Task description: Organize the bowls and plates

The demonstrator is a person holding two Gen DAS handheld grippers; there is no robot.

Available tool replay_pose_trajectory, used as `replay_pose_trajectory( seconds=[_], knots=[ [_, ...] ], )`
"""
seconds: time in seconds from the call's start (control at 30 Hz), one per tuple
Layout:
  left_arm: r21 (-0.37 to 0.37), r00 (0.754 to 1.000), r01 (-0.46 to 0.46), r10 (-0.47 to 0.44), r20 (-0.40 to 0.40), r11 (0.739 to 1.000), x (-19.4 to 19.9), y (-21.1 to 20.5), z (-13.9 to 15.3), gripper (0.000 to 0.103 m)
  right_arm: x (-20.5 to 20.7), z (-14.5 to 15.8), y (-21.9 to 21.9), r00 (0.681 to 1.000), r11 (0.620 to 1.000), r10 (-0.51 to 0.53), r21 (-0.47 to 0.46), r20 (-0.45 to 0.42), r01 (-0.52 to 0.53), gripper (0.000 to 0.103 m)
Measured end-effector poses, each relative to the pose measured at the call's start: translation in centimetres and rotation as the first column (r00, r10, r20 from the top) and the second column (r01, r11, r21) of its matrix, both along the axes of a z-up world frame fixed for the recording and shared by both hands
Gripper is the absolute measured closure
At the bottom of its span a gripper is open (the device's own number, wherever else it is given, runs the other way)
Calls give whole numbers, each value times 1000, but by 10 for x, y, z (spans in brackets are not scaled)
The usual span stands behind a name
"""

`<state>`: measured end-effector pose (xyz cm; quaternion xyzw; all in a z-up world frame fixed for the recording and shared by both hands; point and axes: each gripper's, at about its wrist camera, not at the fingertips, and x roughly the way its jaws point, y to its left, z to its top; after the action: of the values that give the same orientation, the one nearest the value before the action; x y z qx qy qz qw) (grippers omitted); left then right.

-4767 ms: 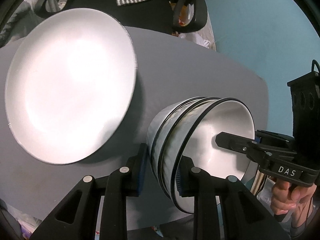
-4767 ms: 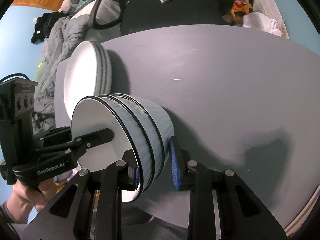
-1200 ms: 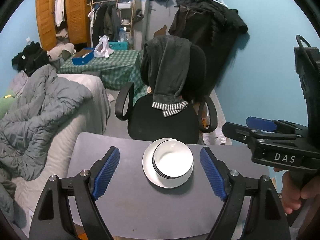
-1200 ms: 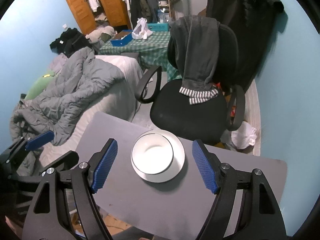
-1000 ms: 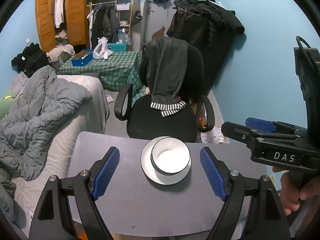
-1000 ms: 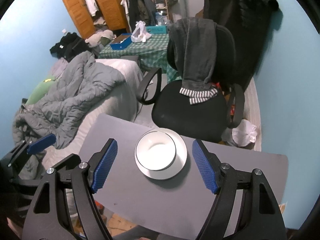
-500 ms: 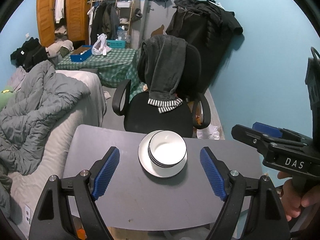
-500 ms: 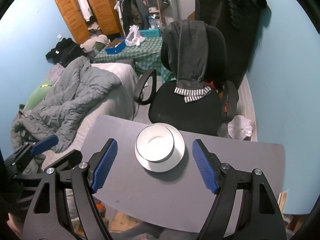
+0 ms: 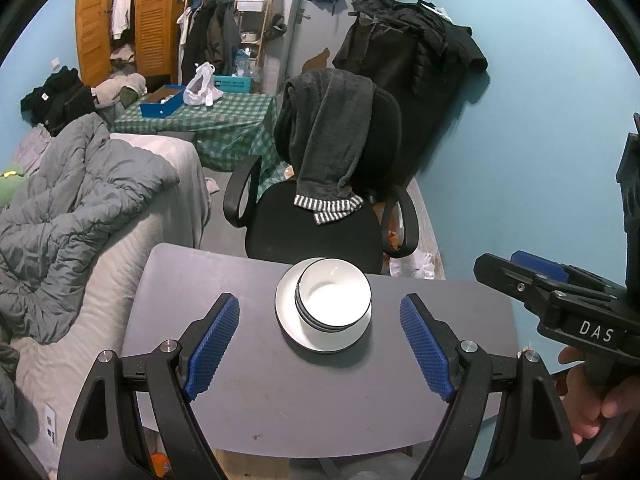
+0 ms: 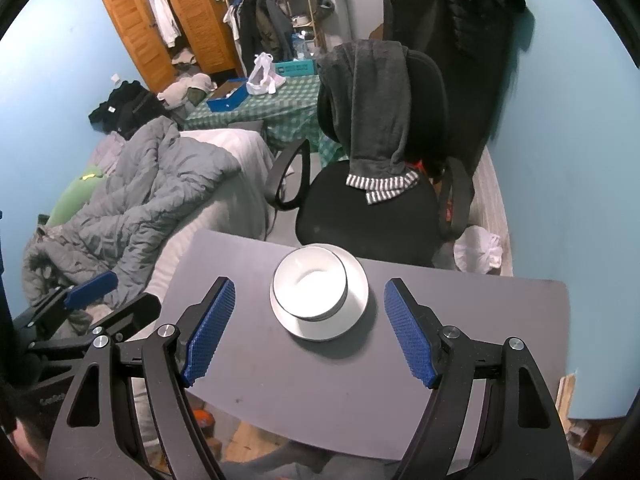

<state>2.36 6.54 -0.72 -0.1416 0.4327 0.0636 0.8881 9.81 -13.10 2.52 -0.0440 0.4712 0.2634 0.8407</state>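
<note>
A stack of white bowls with black rims [image 9: 334, 298] sits on a stack of white plates [image 9: 288, 322] near the far edge of the grey table [image 9: 224, 280]. It also shows in the right wrist view, bowls [image 10: 309, 283] on plates [image 10: 356, 306]. My left gripper [image 9: 320, 342] is open and empty, held high above the table's near side. My right gripper [image 10: 308, 330] is open and empty, also high above the table. The right gripper appears at the right of the left wrist view [image 9: 560, 300].
A black office chair [image 9: 316, 216] with grey clothing draped on it stands just behind the table. A bed with a grey quilt [image 9: 72, 204] lies to the left. A blue wall [image 9: 540, 140] is on the right. A checked table [image 9: 224, 120] and wardrobe stand further back.
Earlier both grippers gripped the bowl stack beside the plates. Now the bowls sit on the plates, both grippers are open and have drawn back and up from the table.
</note>
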Motion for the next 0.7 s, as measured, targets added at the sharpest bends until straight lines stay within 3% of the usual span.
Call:
replay_pose_trajectory(
  seconds=[0.7],
  knots=[
    [-40,999,-35,35,-2,999,-7,3,0,19,-1,6,6,1000,1000,7,7,-5,-7,27]
  ],
)
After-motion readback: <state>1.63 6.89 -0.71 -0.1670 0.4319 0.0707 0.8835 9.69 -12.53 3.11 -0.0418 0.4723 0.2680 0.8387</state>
